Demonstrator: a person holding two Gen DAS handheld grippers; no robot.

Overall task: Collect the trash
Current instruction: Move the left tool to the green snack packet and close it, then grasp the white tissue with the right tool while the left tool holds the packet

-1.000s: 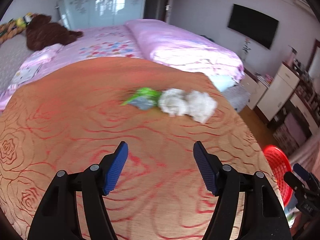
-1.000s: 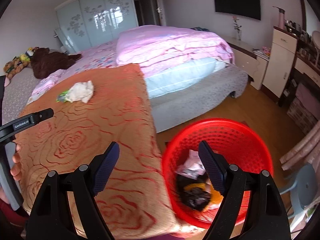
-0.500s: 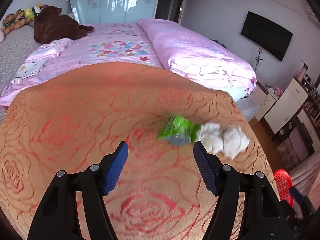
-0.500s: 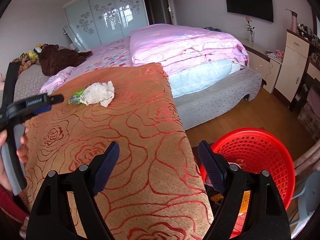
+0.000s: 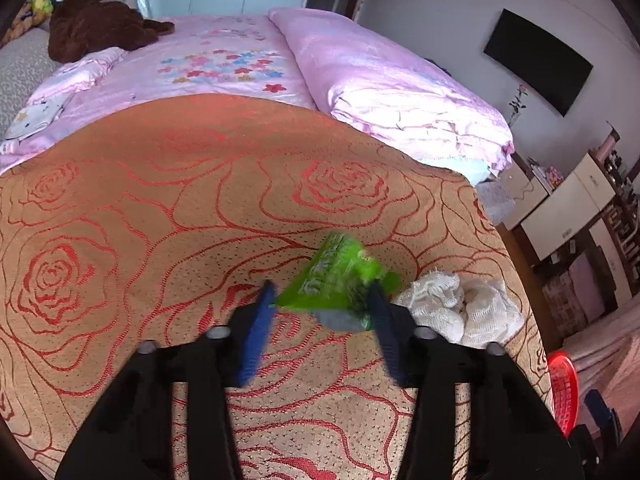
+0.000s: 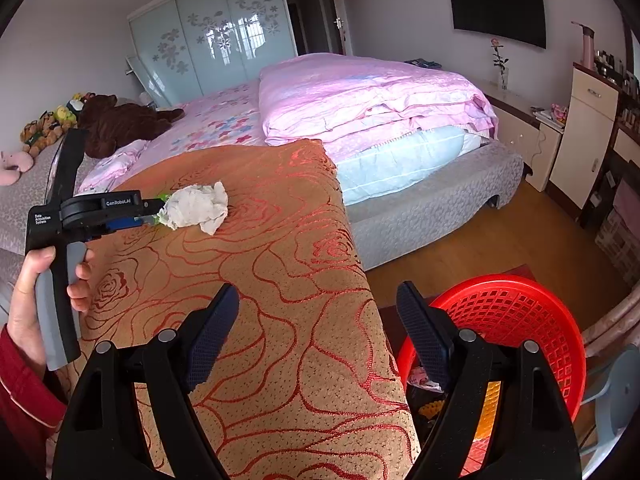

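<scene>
Left wrist: green wrapper [image 5: 338, 280] lies between the closing left gripper [image 5: 322, 304], contact seemingly incomplete.

Bedroom: pink bed [image 6: 372, 96], wall-mounted TV [image 6: 496, 8]

Left gripper [image 5: 322, 304] reached green wrapper [image 5: 336, 280], closing.

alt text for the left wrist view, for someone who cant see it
The left tongs are closing around a green wrapper lying on an orange rose-patterned bedspread, with a crumpled white tissue just to its right. A pink bed lies beyond, and a red basket shows at the right edge.
</scene>
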